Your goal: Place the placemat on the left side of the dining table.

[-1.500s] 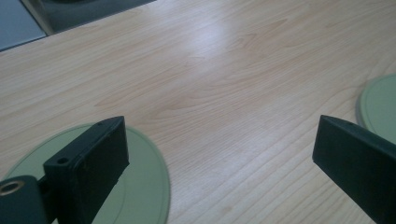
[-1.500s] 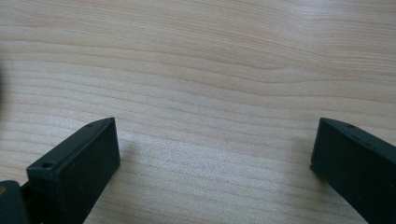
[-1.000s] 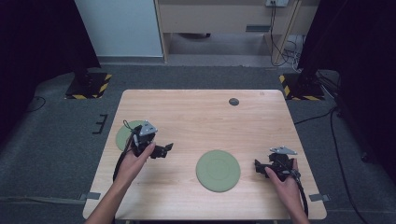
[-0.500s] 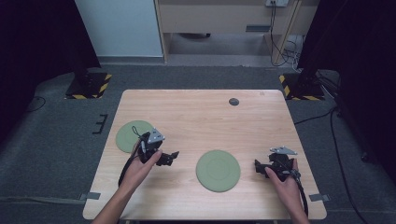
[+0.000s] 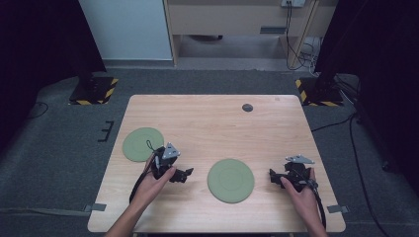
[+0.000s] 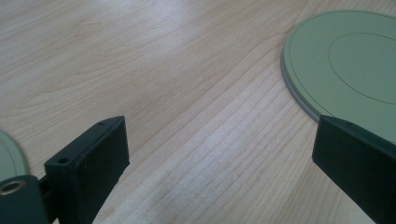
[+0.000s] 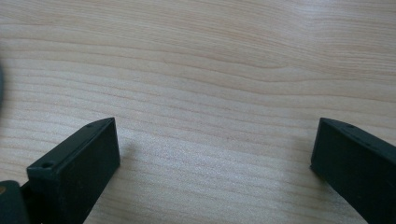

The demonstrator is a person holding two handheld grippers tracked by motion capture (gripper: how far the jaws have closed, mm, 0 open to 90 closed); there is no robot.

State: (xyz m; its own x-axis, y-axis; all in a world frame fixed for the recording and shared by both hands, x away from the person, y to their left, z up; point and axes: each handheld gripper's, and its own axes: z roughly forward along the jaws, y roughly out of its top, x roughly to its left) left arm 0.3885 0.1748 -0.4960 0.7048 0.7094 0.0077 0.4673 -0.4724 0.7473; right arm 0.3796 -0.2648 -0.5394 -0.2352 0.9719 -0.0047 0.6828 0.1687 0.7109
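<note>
While both tongs gape empty, two green plates [image 5: 230,179] lie bare.

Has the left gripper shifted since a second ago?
Yes. The left gripper has left the far-left green plate and moved right, nearer the middle green plate.

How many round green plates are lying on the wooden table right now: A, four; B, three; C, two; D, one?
C: the high view shows one round green plate beside the left gripper and another round green plate lying between the two grippers, on the wooden table.
</note>
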